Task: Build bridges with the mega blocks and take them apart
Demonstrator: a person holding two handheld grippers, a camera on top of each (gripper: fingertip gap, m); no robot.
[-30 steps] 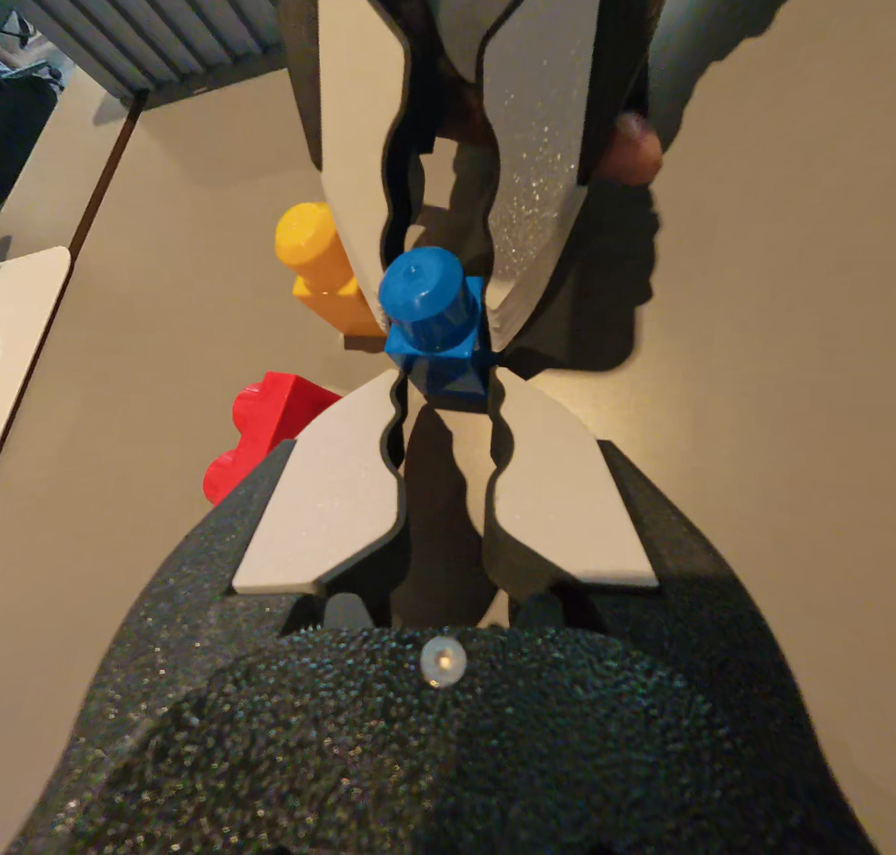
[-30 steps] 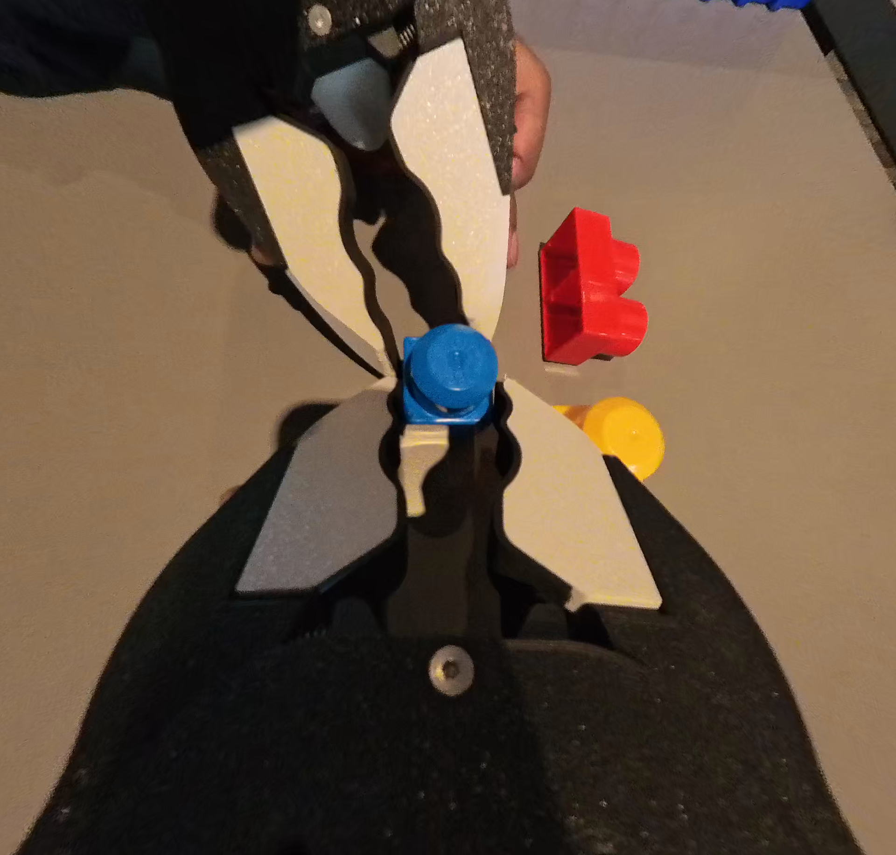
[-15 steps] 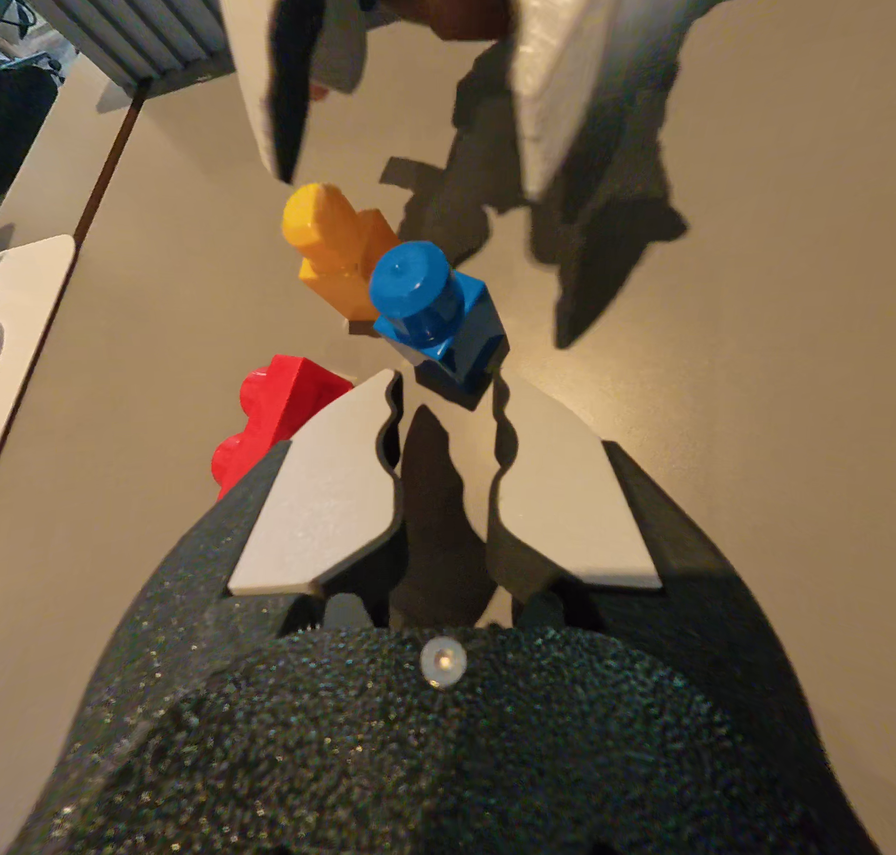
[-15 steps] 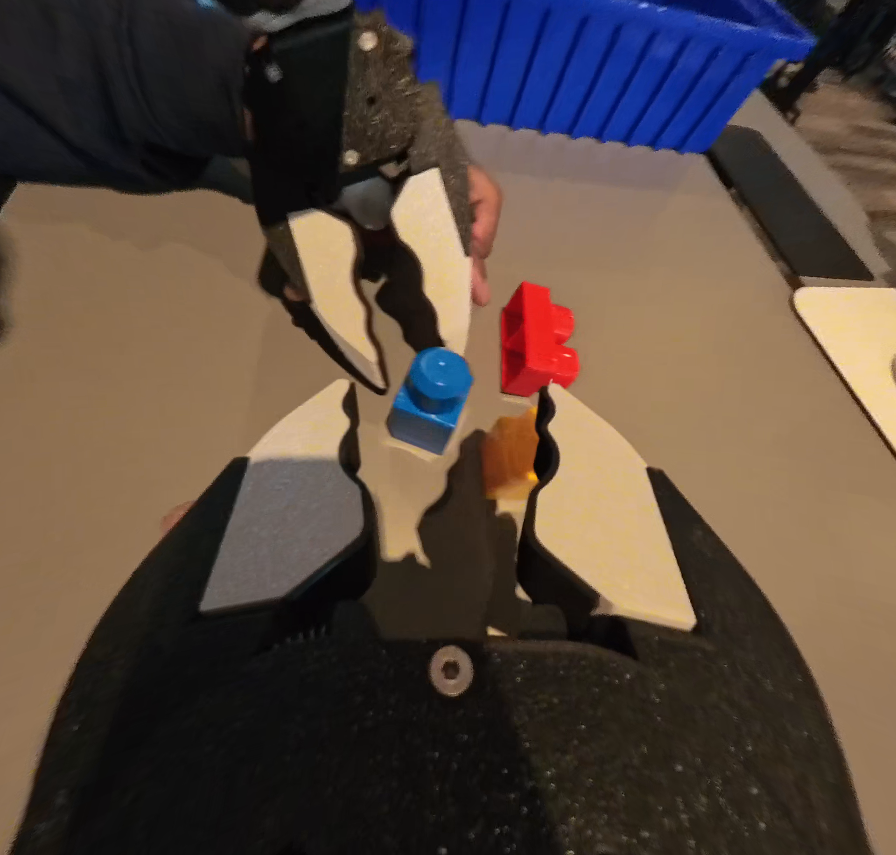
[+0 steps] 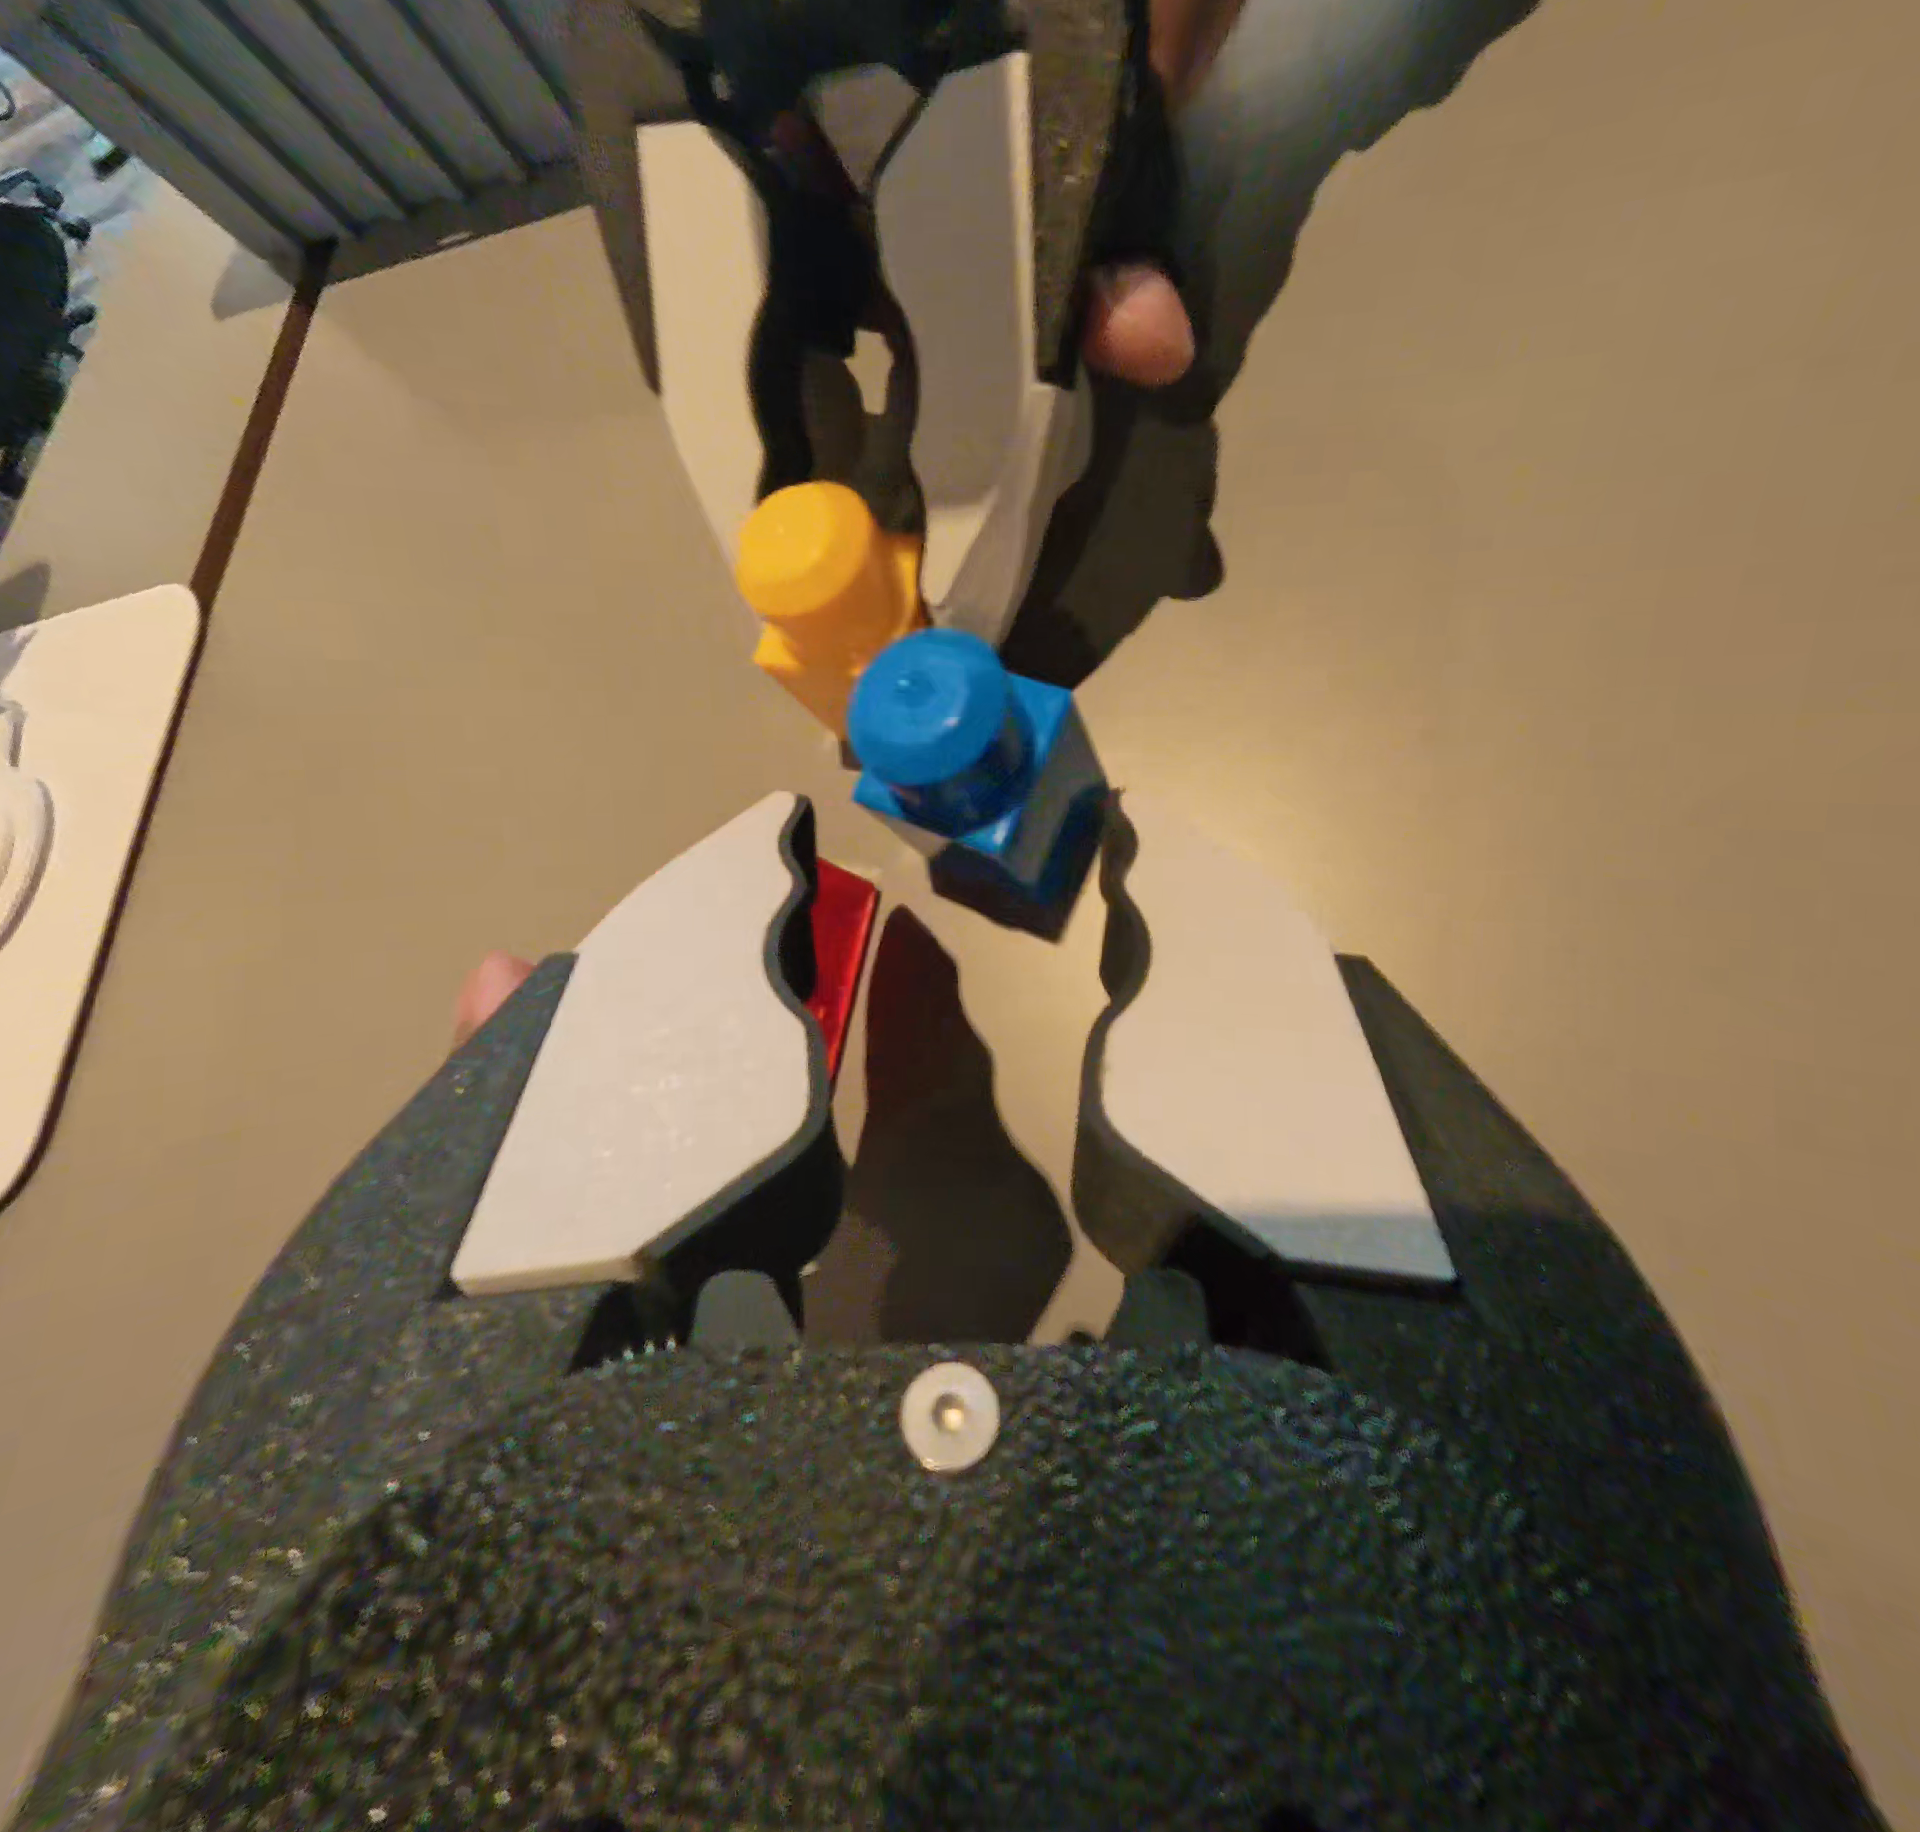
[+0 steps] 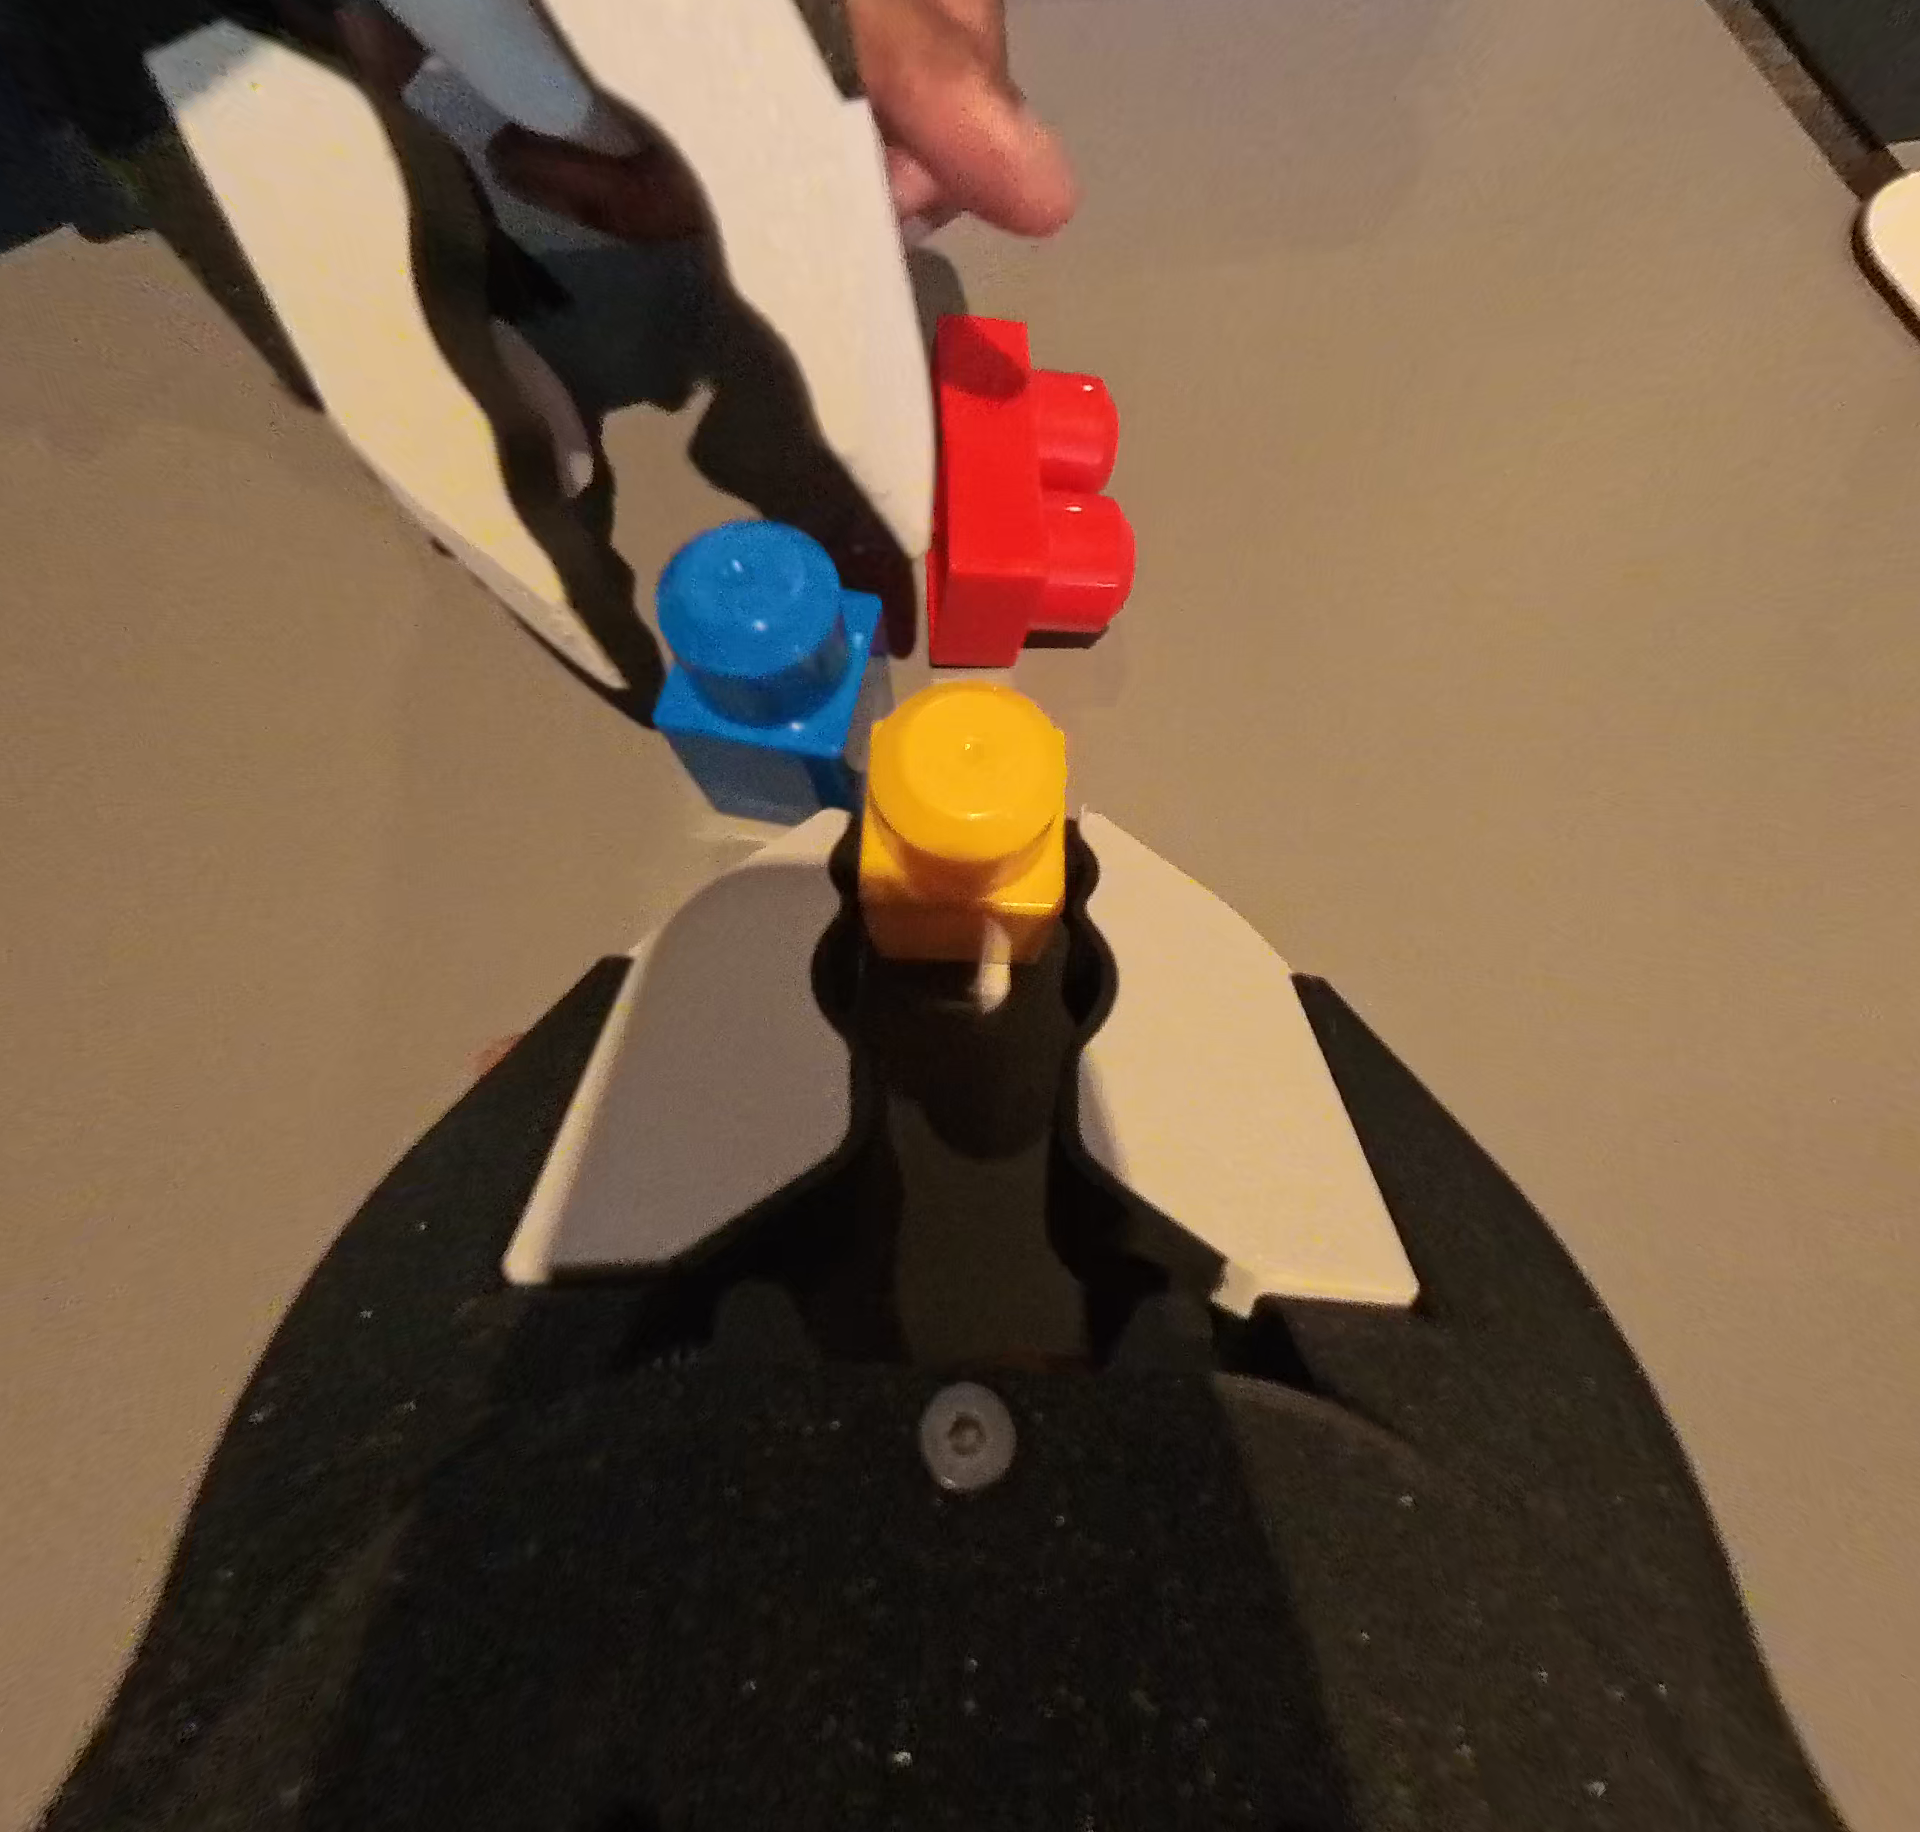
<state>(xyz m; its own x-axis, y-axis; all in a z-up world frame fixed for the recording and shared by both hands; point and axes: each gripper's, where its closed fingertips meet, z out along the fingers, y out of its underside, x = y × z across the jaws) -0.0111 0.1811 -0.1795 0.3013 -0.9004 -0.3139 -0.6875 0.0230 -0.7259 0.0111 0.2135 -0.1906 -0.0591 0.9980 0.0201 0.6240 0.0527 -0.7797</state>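
A blue one-stud block (image 5: 966, 754) stands on the tan table just ahead of my left gripper (image 5: 956, 811), which is open with its tips either side of the block's near corner. In the right wrist view the blue block (image 6: 758, 660) sits at the left gripper's (image 6: 764, 613) tips. My right gripper (image 6: 956, 821) is shut on a yellow one-stud block (image 6: 966, 816), upright beside the blue one. The left wrist view shows the yellow block (image 5: 831, 587) between the right gripper's fingers (image 5: 987, 494). A red two-stud block (image 6: 1018, 515) lies on its side behind them; only a sliver of it (image 5: 842, 941) shows under my left finger.
A grey ribbed bin (image 5: 312, 68) stands at the table's far left corner. A white board (image 5: 83, 847) lies on the neighbouring table past a dark seam (image 5: 260, 411). Another white board's corner (image 6: 1891, 244) shows at the right edge. A hand (image 6: 966, 120) holds the left gripper.
My right gripper let go of the blue block, opened and drew back, then came in and shut on the yellow block. My left gripper opened wider; the blue block stands free and turned.
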